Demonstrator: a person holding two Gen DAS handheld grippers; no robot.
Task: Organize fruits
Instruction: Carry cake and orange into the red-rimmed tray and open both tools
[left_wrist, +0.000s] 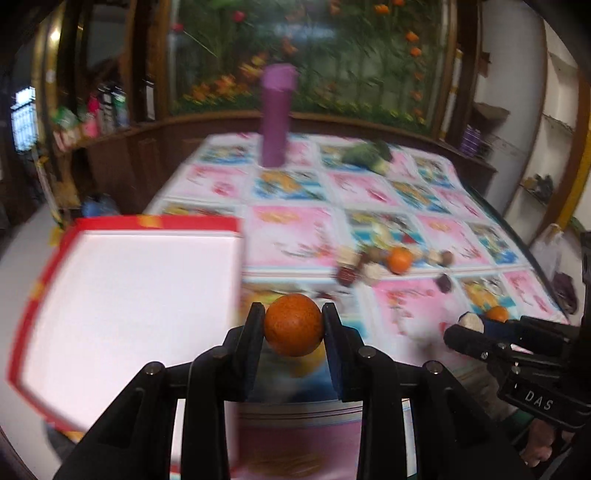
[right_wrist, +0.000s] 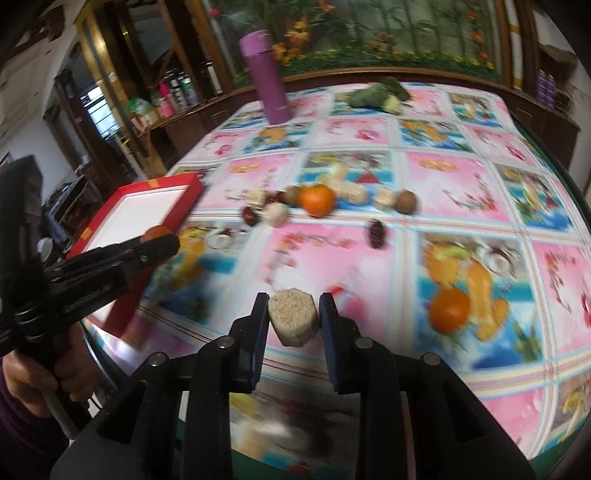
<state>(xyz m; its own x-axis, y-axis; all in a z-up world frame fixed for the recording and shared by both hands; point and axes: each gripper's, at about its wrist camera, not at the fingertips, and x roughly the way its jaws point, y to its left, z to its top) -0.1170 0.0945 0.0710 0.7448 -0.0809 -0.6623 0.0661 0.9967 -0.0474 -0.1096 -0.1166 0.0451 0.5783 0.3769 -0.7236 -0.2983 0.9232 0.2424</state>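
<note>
A bright fruit-print tablecloth (right_wrist: 369, 258) covers the table. The left gripper (left_wrist: 293, 325) pinches a tangerine (left_wrist: 293, 324) beside the red box (left_wrist: 122, 314). The right gripper (right_wrist: 293, 321) clamps a beige hexagonal cake (right_wrist: 293, 320).

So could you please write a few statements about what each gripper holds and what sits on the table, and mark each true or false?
1. The left gripper holds an orange. True.
2. The right gripper is empty. False: its jaws clamp a beige hexagonal cake.
3. The red box already contains fruit. False: its white interior shows nothing.
4. A purple flask stands upright on the table. True.
</note>
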